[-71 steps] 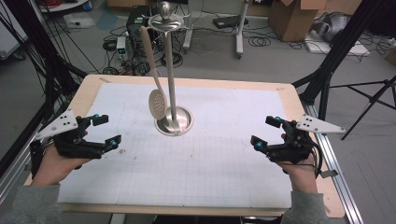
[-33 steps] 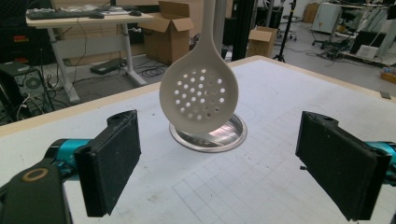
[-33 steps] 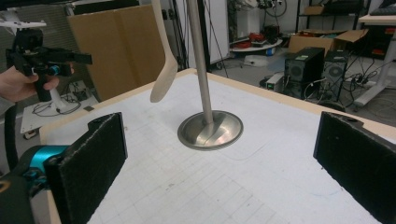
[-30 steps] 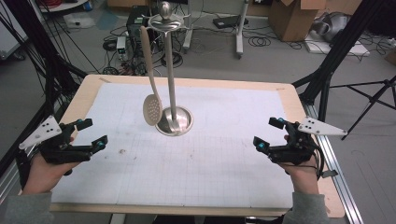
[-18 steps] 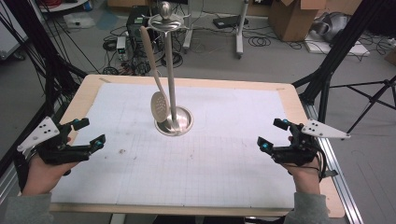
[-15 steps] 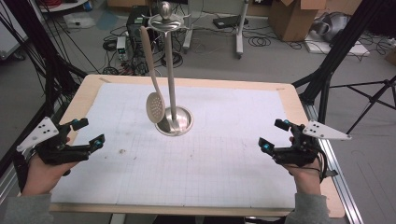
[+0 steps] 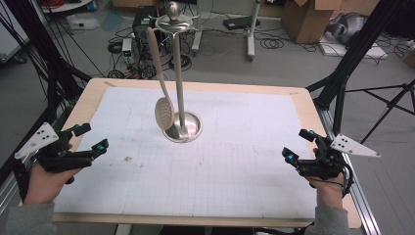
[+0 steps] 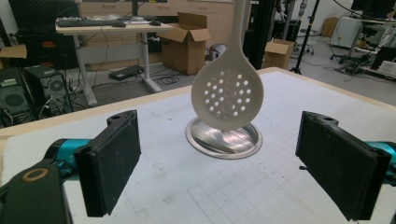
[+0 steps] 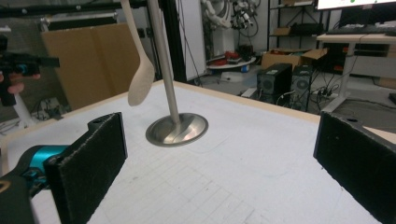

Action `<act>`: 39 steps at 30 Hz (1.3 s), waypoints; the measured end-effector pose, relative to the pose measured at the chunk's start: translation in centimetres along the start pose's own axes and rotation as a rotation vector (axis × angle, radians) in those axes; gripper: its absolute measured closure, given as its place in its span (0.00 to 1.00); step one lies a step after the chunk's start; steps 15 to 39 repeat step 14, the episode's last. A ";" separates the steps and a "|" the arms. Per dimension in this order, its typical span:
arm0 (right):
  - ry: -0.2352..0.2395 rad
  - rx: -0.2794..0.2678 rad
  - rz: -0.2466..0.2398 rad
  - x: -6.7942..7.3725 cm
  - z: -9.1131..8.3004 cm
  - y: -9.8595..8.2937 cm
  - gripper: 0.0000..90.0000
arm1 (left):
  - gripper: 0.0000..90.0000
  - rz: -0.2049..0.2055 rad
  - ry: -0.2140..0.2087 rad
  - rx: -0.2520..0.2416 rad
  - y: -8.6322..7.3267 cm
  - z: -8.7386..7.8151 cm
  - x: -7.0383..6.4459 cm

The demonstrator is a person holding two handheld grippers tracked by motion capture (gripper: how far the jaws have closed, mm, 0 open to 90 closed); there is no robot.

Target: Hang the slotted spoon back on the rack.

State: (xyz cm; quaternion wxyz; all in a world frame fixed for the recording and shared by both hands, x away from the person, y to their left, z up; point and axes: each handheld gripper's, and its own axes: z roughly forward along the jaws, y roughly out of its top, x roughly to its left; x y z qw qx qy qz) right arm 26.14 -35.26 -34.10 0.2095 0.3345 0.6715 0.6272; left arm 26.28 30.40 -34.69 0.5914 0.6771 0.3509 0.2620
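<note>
A beige slotted spoon (image 7: 163,111) (image 8: 228,93) (image 9: 139,79) hangs from the top of a metal utensil stand (image 7: 179,88) (image 9: 166,70), whose round base (image 7: 186,129) (image 8: 224,137) (image 9: 177,129) sits on the white gridded mat (image 7: 220,161). My left gripper (image 7: 90,137) (image 8: 229,172) is held open at the table's left edge, facing the spoon, nothing between its pads. At the right edge my right gripper (image 7: 299,144) (image 9: 224,177) is open too, with nothing in it. The left gripper (image 9: 23,65) also appears far off in the right gripper view.
The mat covers a wooden table (image 7: 88,105) with bare board at its rim. Beyond the far edge lie cables, computer boxes (image 7: 139,22) and cardboard boxes (image 7: 303,17) on the floor. Black tripod legs (image 7: 342,83) stand at the right.
The hanging spoon has been swinging back and forth on the stand. My left gripper has drawn back left toward the table edge, and my right gripper has shifted slightly right and nearer.
</note>
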 end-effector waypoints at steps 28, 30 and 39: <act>0.001 0.008 0.009 0.3 0.4 0.1 0.02 | 0.16 0.012 0.005 0.033 -0.3 0.6 -0.5; 0.001 0.008 0.009 0.3 0.4 0.1 0.02 | 0.16 0.012 0.005 0.033 -0.3 0.6 -0.5; 0.001 0.008 0.009 0.3 0.4 0.1 0.02 | 0.16 0.012 0.005 0.033 -0.3 0.6 -0.5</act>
